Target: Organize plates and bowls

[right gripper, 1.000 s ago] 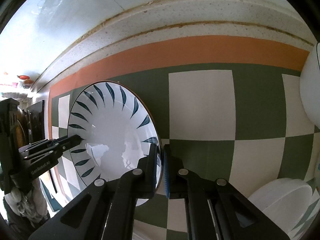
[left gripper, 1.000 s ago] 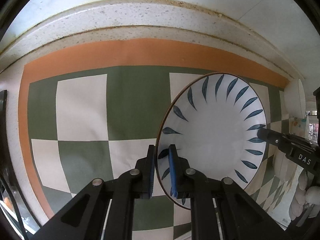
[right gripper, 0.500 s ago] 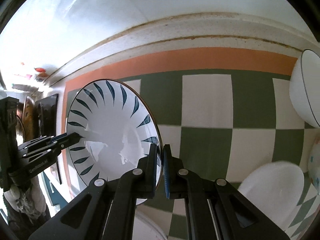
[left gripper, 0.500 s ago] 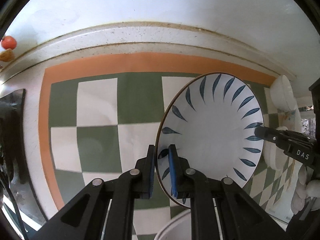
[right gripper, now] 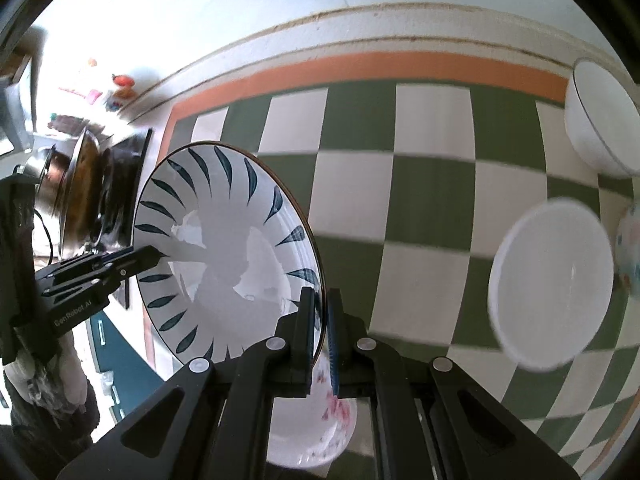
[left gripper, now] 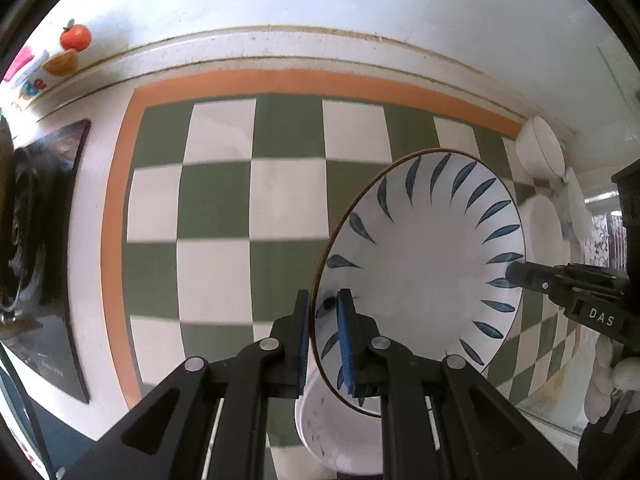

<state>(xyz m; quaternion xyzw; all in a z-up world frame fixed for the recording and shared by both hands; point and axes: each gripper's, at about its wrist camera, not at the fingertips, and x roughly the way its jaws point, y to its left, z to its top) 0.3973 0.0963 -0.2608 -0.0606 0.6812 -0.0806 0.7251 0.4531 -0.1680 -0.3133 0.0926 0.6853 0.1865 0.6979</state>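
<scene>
A white plate with blue leaf marks [left gripper: 424, 264] [right gripper: 224, 248] hangs tilted above the green and white checked mat [left gripper: 216, 208] [right gripper: 432, 184]. My left gripper [left gripper: 324, 308] is shut on its near rim in the left wrist view, where the right gripper [left gripper: 516, 274] bites the far rim. In the right wrist view my right gripper [right gripper: 320, 312] is shut on the rim, with the left gripper [right gripper: 156, 254] on the opposite edge. A flowered bowl [right gripper: 320, 432] [left gripper: 332, 432] sits below the plate.
A plain white bowl [right gripper: 552, 284] and a dark-rimmed white bowl [right gripper: 596, 120] rest on the mat's right side, with a patterned dish [right gripper: 628, 240] at the edge. A pot [right gripper: 80, 184] on a dark hob [left gripper: 44, 240] stands left. A ledge and wall close the back.
Both grippers have risen with the plate held between them. More of the mat, the bowls and the hob have come into view, and the flowered bowl now shows under the plate.
</scene>
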